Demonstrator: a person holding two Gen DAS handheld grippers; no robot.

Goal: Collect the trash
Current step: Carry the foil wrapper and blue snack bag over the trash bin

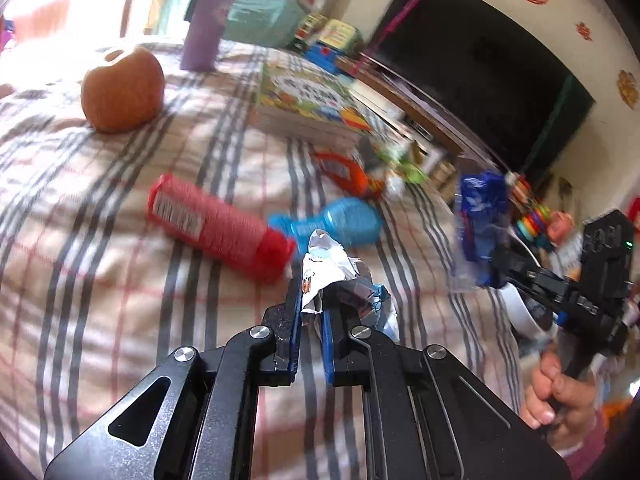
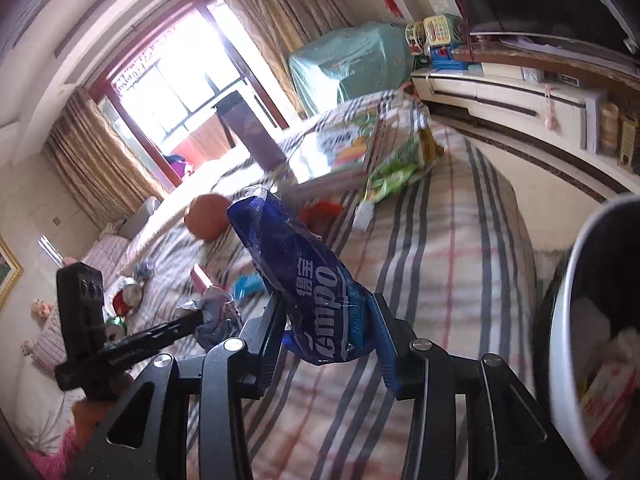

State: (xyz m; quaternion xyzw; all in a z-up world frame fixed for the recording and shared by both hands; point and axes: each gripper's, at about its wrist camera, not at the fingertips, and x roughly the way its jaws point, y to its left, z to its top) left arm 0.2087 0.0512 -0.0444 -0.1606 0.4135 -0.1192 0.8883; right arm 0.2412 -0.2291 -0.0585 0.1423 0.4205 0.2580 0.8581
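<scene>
A crumpled white and grey wrapper (image 1: 336,276) is pinched between the blue pads of my left gripper (image 1: 312,308), which is shut on it just above the striped bedspread (image 1: 120,280). My right gripper (image 2: 328,308) is shut on a crinkled dark blue tissue packet (image 2: 296,248) and holds it up in the air. From the left wrist view the right gripper (image 1: 491,270) and the blue packet (image 1: 480,208) hang at the right, with a hand on the handle. In the right wrist view the left gripper (image 2: 196,320) and its wrapper (image 2: 220,308) show at the left.
A white-rimmed bin (image 2: 560,320) with a dark liner stands off the bed's right edge. On the bedspread lie a red bottle (image 1: 216,224), a blue bottle (image 1: 340,220), an orange packet (image 1: 344,172), a round orange fruit (image 1: 120,88), a purple flask (image 1: 204,28) and a picture box (image 1: 308,100).
</scene>
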